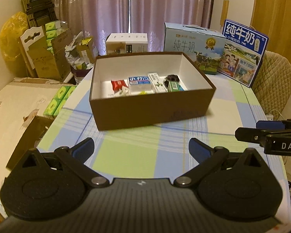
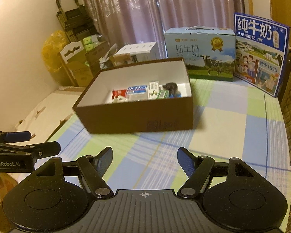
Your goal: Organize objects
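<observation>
On a checked tablecloth (image 1: 130, 151), both the left gripper (image 1: 141, 147) and right gripper (image 2: 145, 159) hover spread and empty before a brown box (image 1: 151, 108) of small packets.

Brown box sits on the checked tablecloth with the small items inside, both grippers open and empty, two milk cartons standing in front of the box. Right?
One thing is off: the two milk cartons stand behind the brown box, on its far side, not in front; the right wrist view shows it. The rest holds: box on the checked tablecloth, small items inside, left gripper and right gripper open and empty.
</observation>
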### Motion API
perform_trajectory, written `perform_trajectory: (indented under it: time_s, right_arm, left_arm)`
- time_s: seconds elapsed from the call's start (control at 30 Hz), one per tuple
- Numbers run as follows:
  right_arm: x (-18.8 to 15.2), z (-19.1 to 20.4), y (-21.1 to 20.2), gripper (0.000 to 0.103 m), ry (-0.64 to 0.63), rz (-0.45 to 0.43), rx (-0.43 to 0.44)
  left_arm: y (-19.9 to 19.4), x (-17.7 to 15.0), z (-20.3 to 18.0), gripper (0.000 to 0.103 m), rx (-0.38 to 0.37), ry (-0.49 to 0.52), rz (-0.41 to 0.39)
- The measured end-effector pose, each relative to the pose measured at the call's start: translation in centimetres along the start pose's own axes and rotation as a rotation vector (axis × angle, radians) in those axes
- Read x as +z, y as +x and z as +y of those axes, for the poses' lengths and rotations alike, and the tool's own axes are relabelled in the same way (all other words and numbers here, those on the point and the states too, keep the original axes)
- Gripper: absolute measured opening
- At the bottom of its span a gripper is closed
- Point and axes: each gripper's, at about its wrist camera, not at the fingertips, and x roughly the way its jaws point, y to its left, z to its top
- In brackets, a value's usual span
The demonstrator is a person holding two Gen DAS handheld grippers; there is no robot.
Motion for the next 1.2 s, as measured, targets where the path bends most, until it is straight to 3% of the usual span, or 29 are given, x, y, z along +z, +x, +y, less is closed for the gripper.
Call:
perform_trajectory:
  time_s: [0.5,1.2]
  right_arm:
    - [-5.3,-0.6,-3.2,0.071,-0.014,0.06,0.028]
    - [-6.5,-0.3,-4.3,0.071,-0.031,0.065,0.033]
  left_arm:
    - [-2.9,-5.5,-2.7,0.102,0.031,-0.034,0.059]
    - [-4.1,-6.8,-3.7,0.102,0.056,-0.059,0.062]
